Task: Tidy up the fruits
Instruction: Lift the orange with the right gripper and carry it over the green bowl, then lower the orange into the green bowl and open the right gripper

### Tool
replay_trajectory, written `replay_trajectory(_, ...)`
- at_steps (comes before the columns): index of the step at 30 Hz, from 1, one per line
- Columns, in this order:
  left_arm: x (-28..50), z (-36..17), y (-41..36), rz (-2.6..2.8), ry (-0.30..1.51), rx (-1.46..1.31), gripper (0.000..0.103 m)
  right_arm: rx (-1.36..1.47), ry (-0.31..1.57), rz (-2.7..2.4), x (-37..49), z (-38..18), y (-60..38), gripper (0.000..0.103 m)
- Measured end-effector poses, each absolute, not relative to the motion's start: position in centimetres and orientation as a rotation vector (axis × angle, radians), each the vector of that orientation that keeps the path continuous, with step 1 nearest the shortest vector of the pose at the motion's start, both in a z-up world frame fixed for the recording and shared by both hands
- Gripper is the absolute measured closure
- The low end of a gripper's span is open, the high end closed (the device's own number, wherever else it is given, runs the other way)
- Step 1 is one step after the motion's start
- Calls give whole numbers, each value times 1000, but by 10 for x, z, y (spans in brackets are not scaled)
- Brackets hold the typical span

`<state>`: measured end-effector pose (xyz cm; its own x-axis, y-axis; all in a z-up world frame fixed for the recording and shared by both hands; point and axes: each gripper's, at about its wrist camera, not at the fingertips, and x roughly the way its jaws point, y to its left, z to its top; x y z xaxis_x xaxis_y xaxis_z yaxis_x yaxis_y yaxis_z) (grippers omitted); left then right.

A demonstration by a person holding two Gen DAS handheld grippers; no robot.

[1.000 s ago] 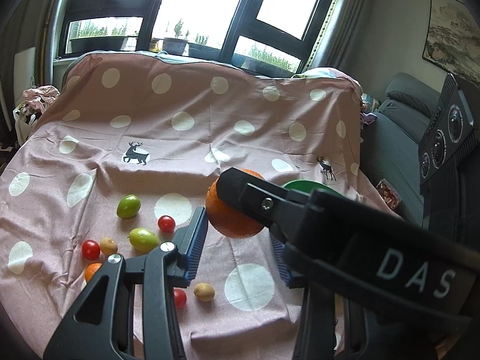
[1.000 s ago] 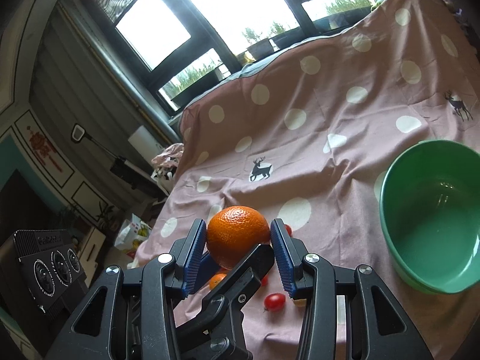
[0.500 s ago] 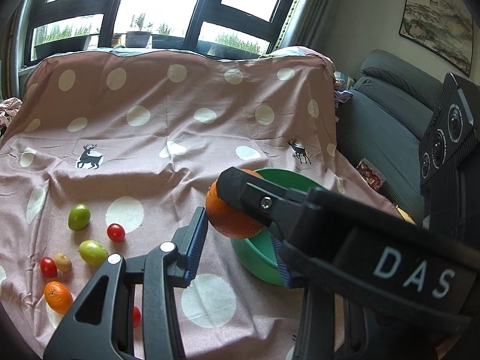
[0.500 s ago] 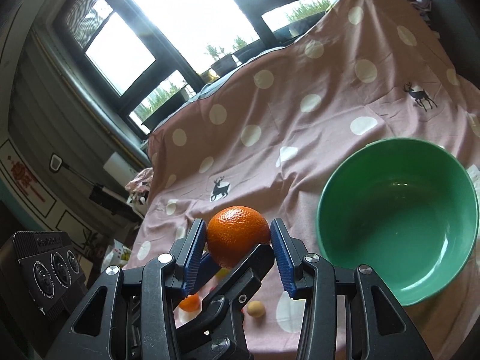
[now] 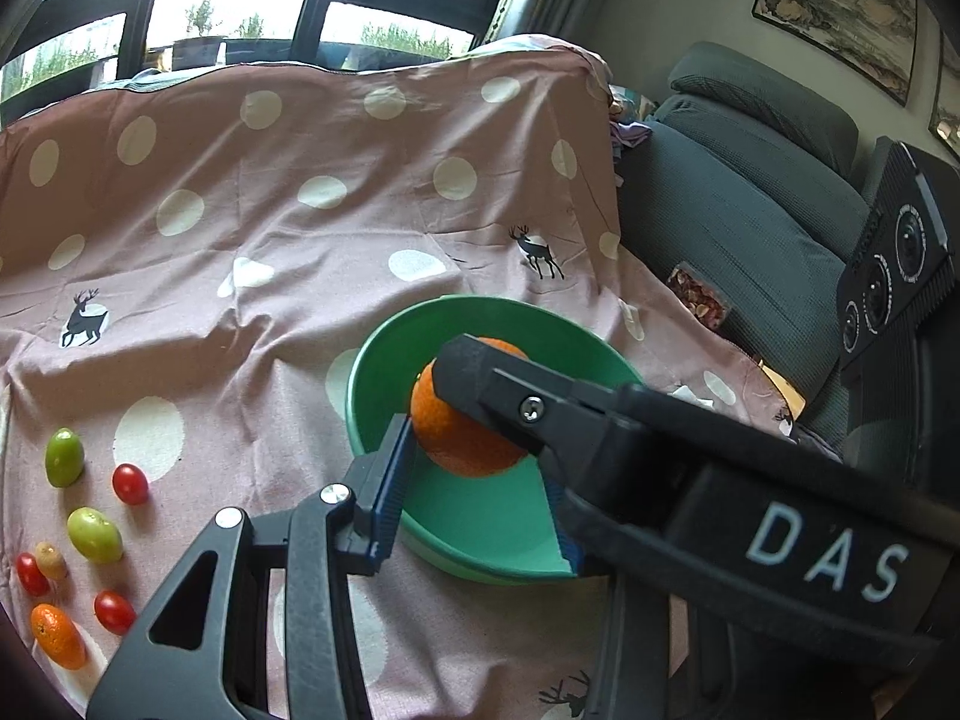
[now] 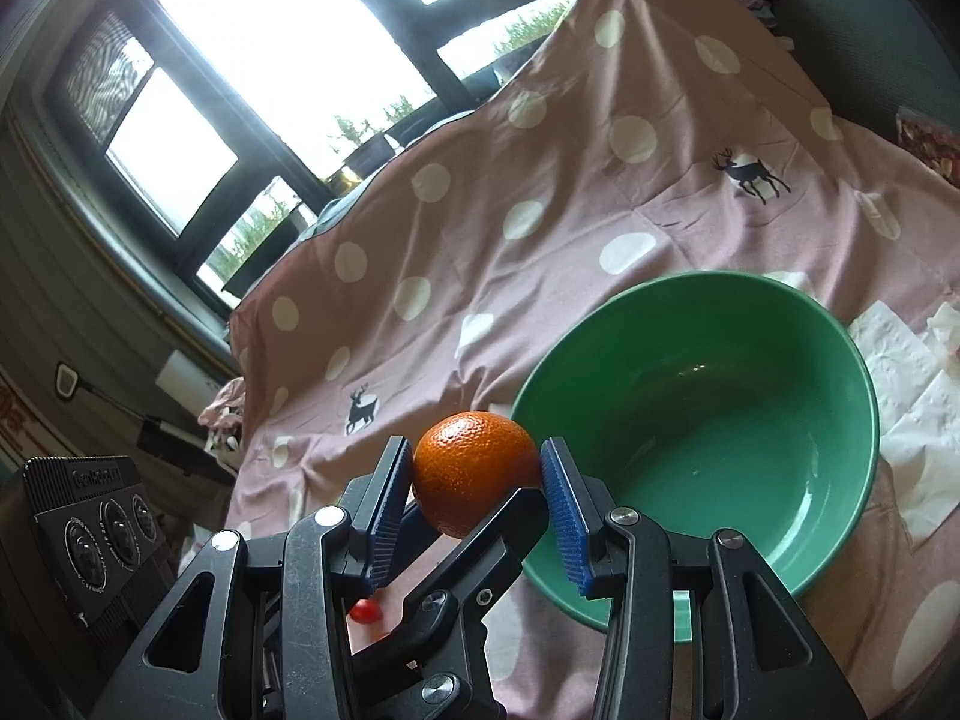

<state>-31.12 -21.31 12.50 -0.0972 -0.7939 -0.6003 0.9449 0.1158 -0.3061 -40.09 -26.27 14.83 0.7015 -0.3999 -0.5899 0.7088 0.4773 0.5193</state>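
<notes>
Fruit mostly unsorted. Far left in the left wrist view, at 8 o'clock from the green bowl (image 5: 384, 336), loose pieces lie on the cloth-covered table (image 5: 240, 228): two green fruits (image 5: 64, 457), red tomatoes (image 5: 130, 483), a small brownish one (image 5: 51, 561) and a small orange fruit (image 5: 58, 635). None touches the bowl.

Centre: the orange (image 6: 474, 471) is up in the air. The right claw (image 6: 475, 450) is part-closed, both blue pads pressing its sides. The left claw (image 5: 474, 456) crosses it, also part-closed; its near pad touches the orange at 9 o'clock, and one finger sits under the fruit in the right wrist view. I judge both are gripping.

The orange hangs at the bowl's 9 o'clock rim, not yet released.

Right: the bowl looks empty inside, so nothing is sorted yet. The orange drop comes first, then every loose piece. White tissues (image 6: 900, 360) lie at the bowl's 3 o'clock.

Hard to tell:
- The left claw's far pad contact is covered by the right claw's finger.
- The bowl's near floor is blocked by the claws.
- Only one tomato (image 6: 366, 611) peeks through under the right claw.
- The left-edge fruit count is uncertain, cut off by the fisheye rim.
</notes>
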Motion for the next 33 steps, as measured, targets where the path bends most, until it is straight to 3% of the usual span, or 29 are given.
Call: replay_trajectory(33, -333, 88, -271, -1580, 907, 436, 61, 981, 450, -824, -437, 109, -304, 56)
